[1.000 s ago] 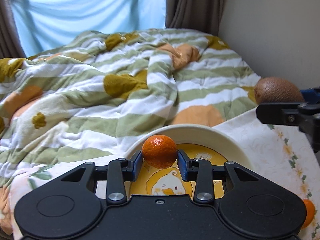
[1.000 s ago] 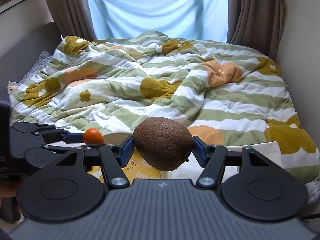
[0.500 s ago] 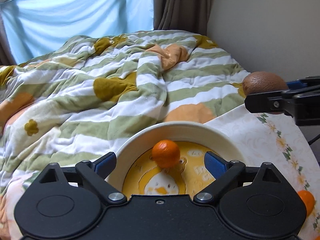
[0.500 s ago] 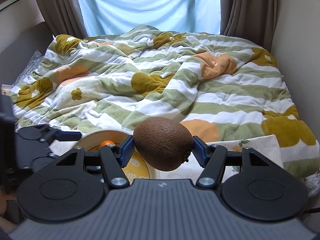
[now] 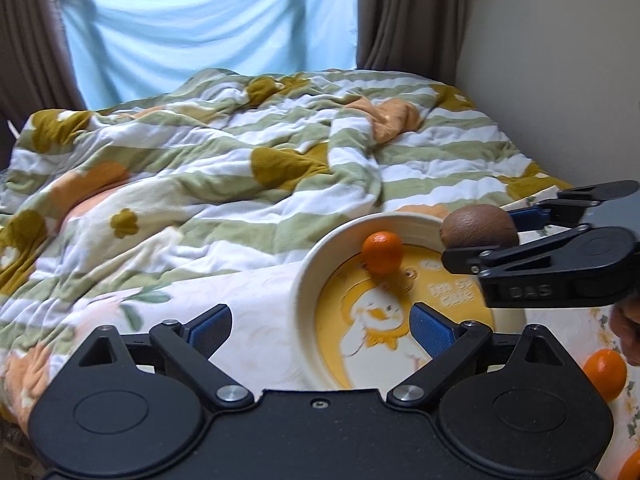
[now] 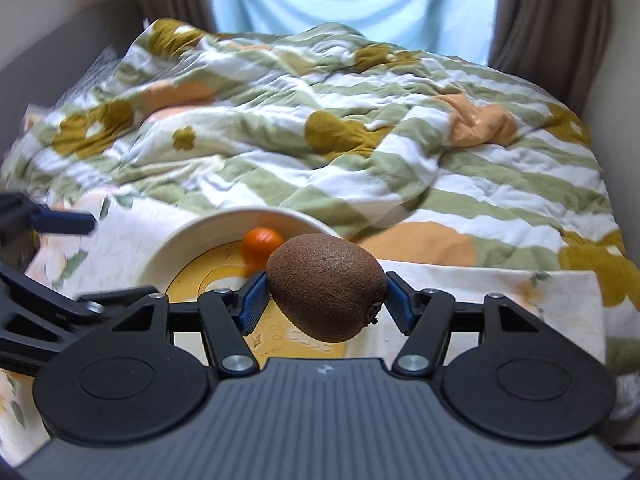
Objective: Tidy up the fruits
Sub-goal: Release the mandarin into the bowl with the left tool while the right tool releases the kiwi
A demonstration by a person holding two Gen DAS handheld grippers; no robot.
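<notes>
One tangerine (image 5: 382,252) now in bowl (image 5: 308,280) | left hand-held gripper (image 5: 320,326) wide, empty | right (image 6: 322,298) clamps kiwi (image 6: 326,286)

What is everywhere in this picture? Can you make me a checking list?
Surface: flowered cloth spread at the edge of a bed.
Job's things: small orange lying in the plate; kiwi held over the plate; another orange on the cloth beside the plate.
Clutter: nothing seen.
Grippers: left hand-held gripper open, empty; right hand-held gripper shut on the kiwi.
Cables: nothing seen.
Surroundings: striped blanket, blue curtain, brown drapes.
</notes>
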